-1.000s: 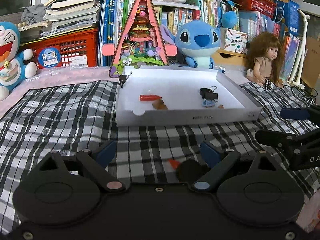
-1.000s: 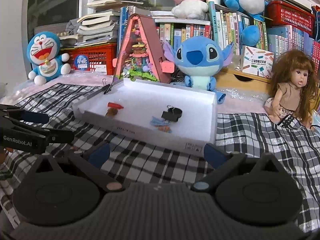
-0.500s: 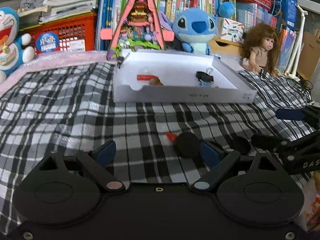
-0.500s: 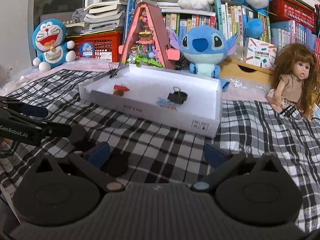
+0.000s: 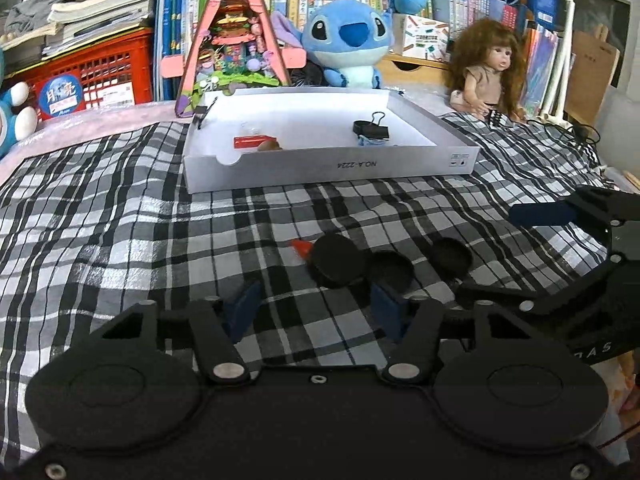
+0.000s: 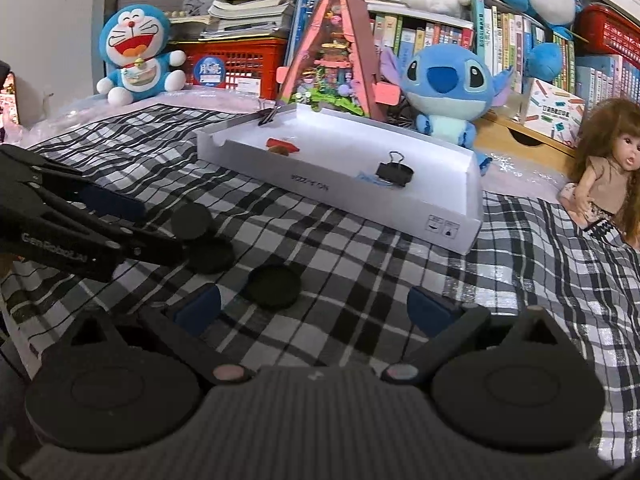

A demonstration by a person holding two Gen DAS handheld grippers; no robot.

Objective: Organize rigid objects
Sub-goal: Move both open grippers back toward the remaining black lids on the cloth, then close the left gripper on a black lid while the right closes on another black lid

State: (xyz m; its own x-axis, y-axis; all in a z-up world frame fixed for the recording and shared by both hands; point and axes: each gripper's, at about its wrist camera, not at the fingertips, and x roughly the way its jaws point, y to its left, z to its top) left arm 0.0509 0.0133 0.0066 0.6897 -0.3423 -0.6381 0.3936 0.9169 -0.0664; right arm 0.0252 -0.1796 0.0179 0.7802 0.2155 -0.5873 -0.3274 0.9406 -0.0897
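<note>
Three black round lids lie on the checked cloth: one [image 5: 338, 260] beside a small orange-red piece [image 5: 300, 246], a second [image 5: 392, 269] and a third [image 5: 452, 255]. They also show in the right wrist view, the nearest lid [image 6: 274, 285] in front of my right gripper. My left gripper [image 5: 316, 309] is open and empty, just short of the lids. My right gripper [image 6: 316, 312] is open and empty. A white tray [image 5: 400, 164] behind holds a black binder clip [image 5: 372, 129], a red piece [image 5: 254, 141] and a brown piece [image 5: 269, 145].
Behind the tray stand a pink triangular dollhouse [image 5: 232, 36], a blue plush [image 5: 346, 40], a doll [image 5: 486, 68], a red crate [image 5: 96, 72] and shelves of books. A Doraemon plush [image 6: 134, 56] sits at the back left. A binder clip [image 5: 204, 112] grips the tray's corner.
Both grippers have pulled back and tilted down toward the cloth, so the three lids have come into full view in front of them. Both stay open.
</note>
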